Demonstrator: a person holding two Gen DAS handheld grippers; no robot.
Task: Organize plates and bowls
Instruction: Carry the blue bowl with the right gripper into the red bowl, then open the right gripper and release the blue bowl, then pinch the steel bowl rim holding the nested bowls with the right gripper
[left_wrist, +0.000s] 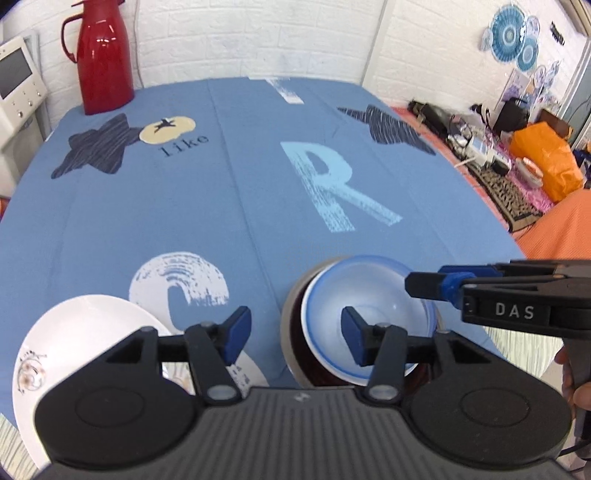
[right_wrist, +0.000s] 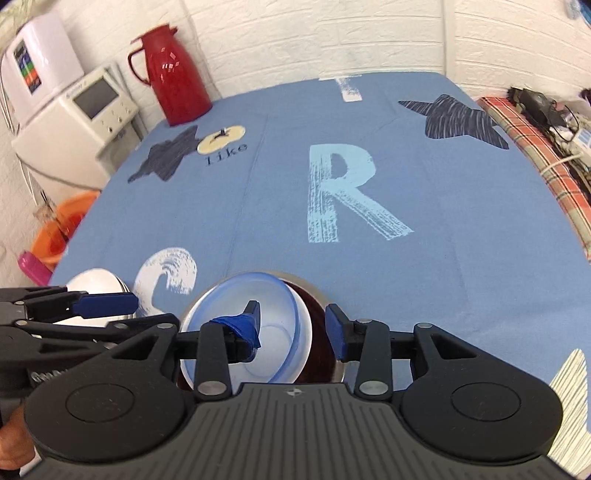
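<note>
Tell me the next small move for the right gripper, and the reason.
Probably draw the right gripper back and up. Its jaws stand open around the blue-rimmed bowl, which already sits tilted inside the dark metal-rimmed bowl, so that nesting looks done. The white plate lies apart.

So the worktop (right_wrist: 461, 258) is covered in a blue cloth printed with a big pale "R", dark striped stars, a white swirl and the word "like". A glossy red plastic thermos jug (right_wrist: 173, 74) stands at the far left corner. Near the front edge sits a dark metal-rimmed bowl (right_wrist: 317, 295) with a blue-rimmed white bowl (right_wrist: 258, 295) tilted inside it. A white floral plate (left_wrist: 81, 332) lies just left.
</note>
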